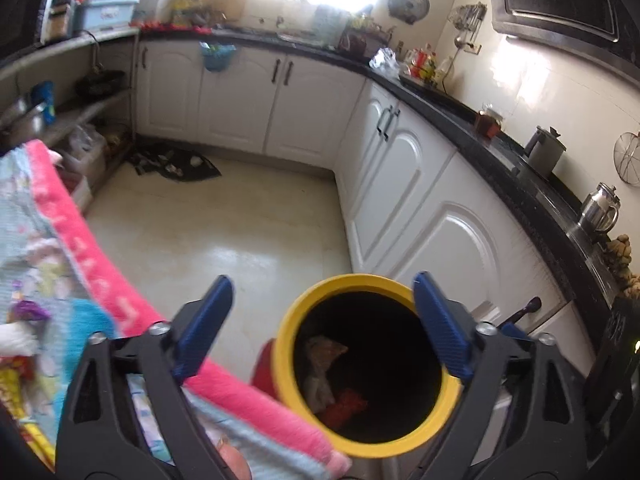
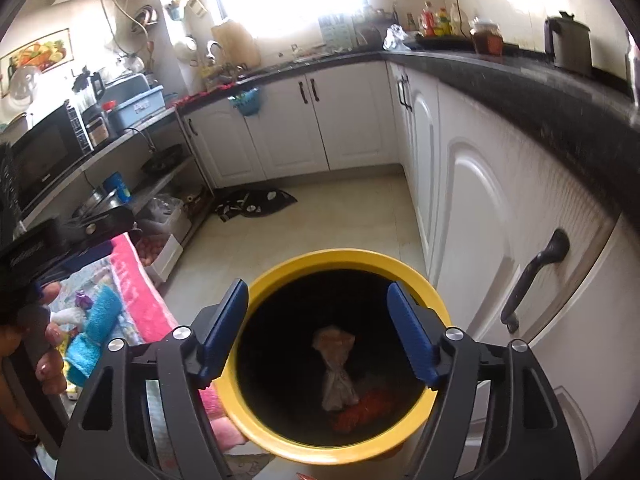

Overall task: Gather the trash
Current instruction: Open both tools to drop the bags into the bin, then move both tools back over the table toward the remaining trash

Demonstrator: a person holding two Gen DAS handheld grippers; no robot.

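A bin with a yellow rim (image 1: 405,285) (image 2: 344,258) stands on the floor below both grippers. Inside lie a crumpled beige wrapper (image 1: 320,368) (image 2: 336,364) and a red wrapper (image 1: 344,404) (image 2: 366,408). My left gripper (image 1: 320,328) is open and empty, above the bin's left side. My right gripper (image 2: 318,332) is open and empty, right over the bin's mouth. More trash, a purple wrapper (image 2: 83,301) and a white crumpled piece (image 2: 69,315), lies on the towel at the left.
A pink and blue towel (image 1: 100,280) (image 2: 128,280) covers a surface left of the bin. White cabinets (image 1: 432,216) (image 2: 480,208) with a black counter run along the right. A dark mat (image 1: 176,162) lies on the floor ahead. Shelves with a microwave (image 2: 40,160) stand at the left.
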